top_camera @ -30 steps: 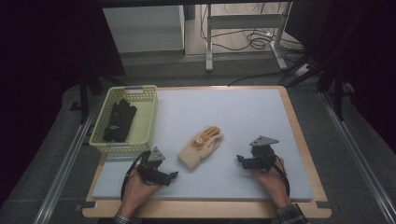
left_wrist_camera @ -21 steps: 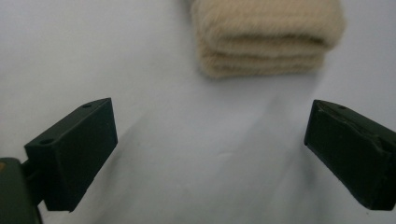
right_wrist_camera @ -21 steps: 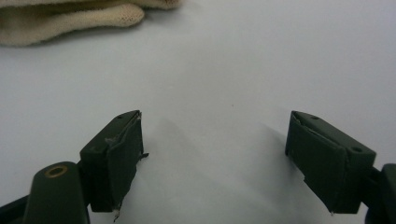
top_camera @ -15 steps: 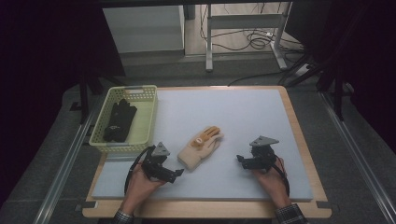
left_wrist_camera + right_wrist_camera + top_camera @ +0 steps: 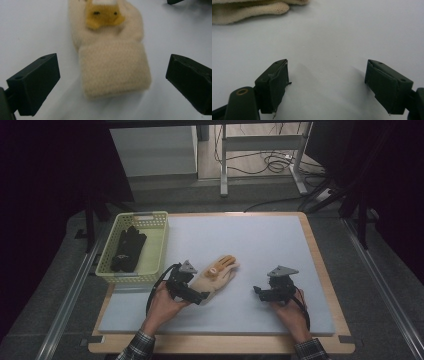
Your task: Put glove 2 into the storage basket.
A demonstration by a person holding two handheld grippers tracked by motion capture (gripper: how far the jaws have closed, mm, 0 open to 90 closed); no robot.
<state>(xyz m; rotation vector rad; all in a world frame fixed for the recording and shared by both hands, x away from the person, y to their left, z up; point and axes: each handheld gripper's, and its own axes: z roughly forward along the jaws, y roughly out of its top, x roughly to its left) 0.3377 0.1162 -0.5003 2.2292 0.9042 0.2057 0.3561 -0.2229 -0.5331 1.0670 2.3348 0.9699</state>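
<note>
**Left tongs close in on the glove's cuff**

The left tongs (image 5: 200, 297) have moved forward over the last second, from short of the cream glove (image 5: 216, 276) to its cuff end. In the left gripper view their jaws stand wide with the cuff (image 5: 115, 67) between them, not yet touched. The glove lies flat on the worktop (image 5: 260, 240), near the yellow basket (image 5: 159, 240) that holds dark gloves (image 5: 127, 249). The right tongs (image 5: 261, 291) have stayed put, wide open and empty. A pinch on the cuff looks like the next step.
</note>
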